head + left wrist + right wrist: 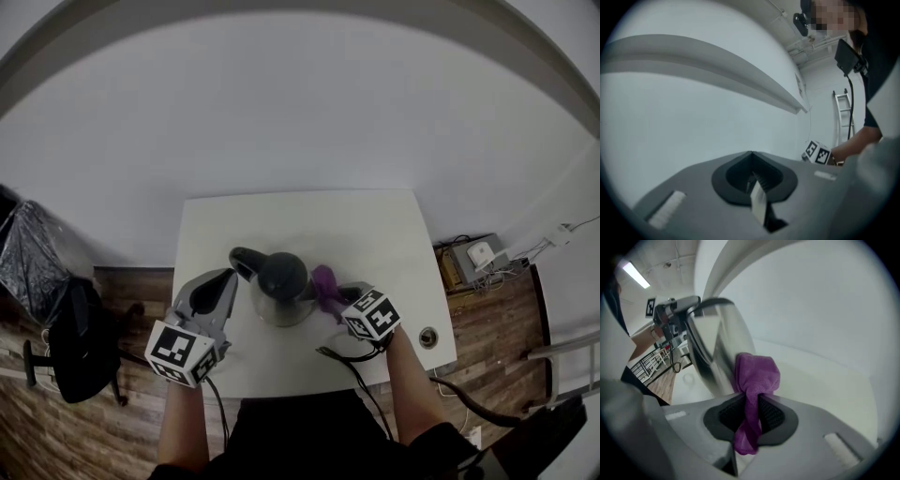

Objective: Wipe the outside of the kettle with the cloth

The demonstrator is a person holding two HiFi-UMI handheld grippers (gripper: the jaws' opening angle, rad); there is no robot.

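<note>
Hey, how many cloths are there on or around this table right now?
1: the purple cloth, pinched in the right gripper, right beside the kettle and its shiny side. No other shows, though one might lie hidden behind the kettle.

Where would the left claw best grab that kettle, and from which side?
Probably the black handle, coming from the left in the head view. It juts out from the kettle as a slim bar that jaws could close around; the steel body is round, wide and shiny, and the right gripper holds the purple cloth at its other side.
</note>
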